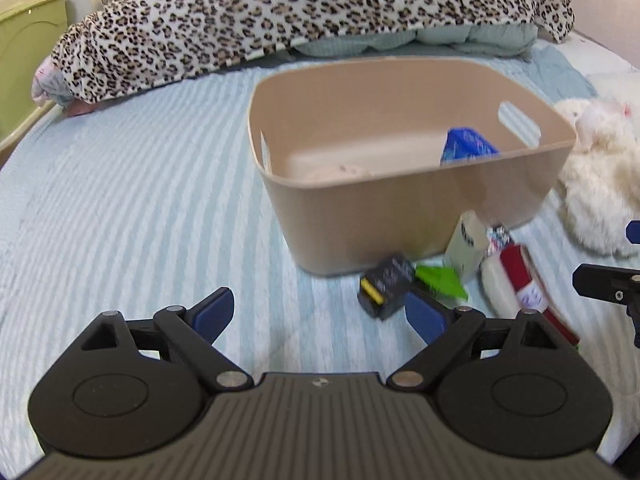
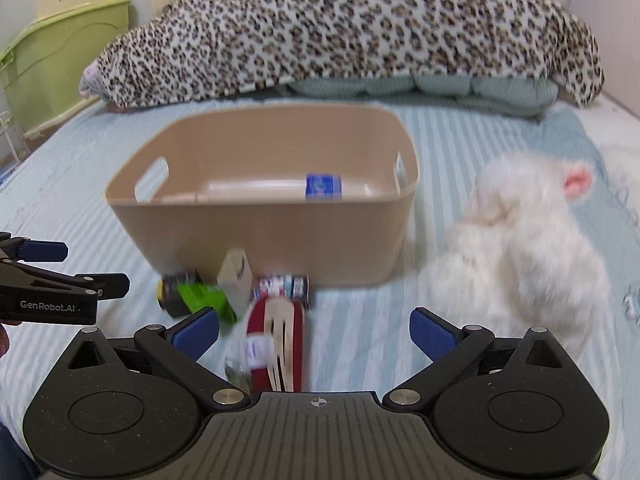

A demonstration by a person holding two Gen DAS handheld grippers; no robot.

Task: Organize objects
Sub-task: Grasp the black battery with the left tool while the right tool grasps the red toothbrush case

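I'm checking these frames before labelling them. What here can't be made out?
- Print on the small black and yellow box: left wrist view, motion blur.
- Floor of the beige plastic bin: both views, near wall hides it; only a blue packet shows clearly.
- Red flat package: right wrist view, blurred, lower end behind the right gripper.
- Fluffy white plush toy: left wrist view, cut by the frame edge.

A tan bin (image 1: 400, 208) on the striped bedspread (image 1: 120, 200) holds a blue packet (image 1: 468, 146); small items lie before it.
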